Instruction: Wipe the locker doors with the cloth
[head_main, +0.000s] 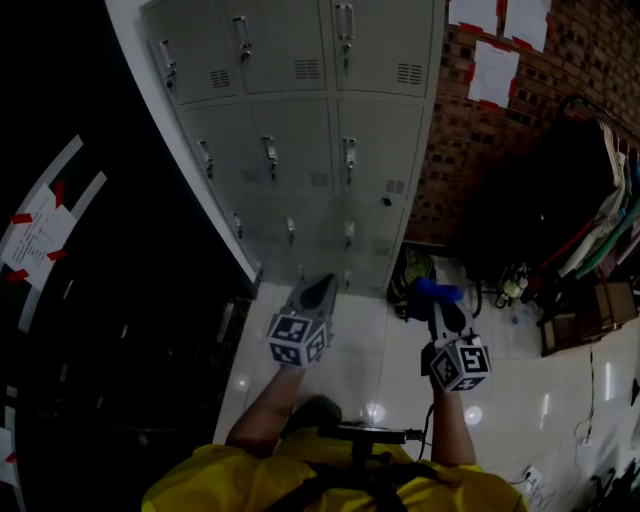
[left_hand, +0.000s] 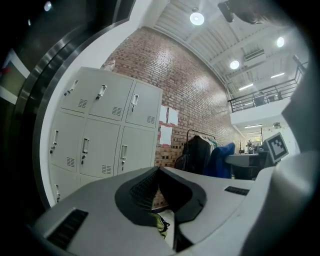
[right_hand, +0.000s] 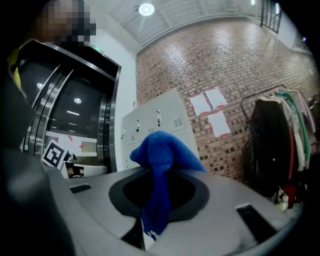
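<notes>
A block of grey metal lockers (head_main: 300, 130) stands ahead, also seen in the left gripper view as grey lockers (left_hand: 100, 135) and far off as lockers (right_hand: 155, 122) in the right gripper view. My right gripper (head_main: 437, 295) is shut on a blue cloth (right_hand: 161, 172), which bunches over the jaw tips and hangs down between them; the blue cloth (head_main: 436, 291) shows at its tip in the head view. My left gripper (head_main: 318, 290) is shut with nothing in it, its tips (left_hand: 160, 172) meeting. Both grippers hang low, well short of the locker doors.
A brick wall (head_main: 505, 110) with white papers (head_main: 495, 72) runs right of the lockers. A clothes rack with hanging garments (head_main: 600, 215) stands at the right, a dark bag (head_main: 412, 280) lies by the locker base. Dark glass doors (head_main: 60, 250) fill the left. Glossy tiled floor (head_main: 370, 350) lies below.
</notes>
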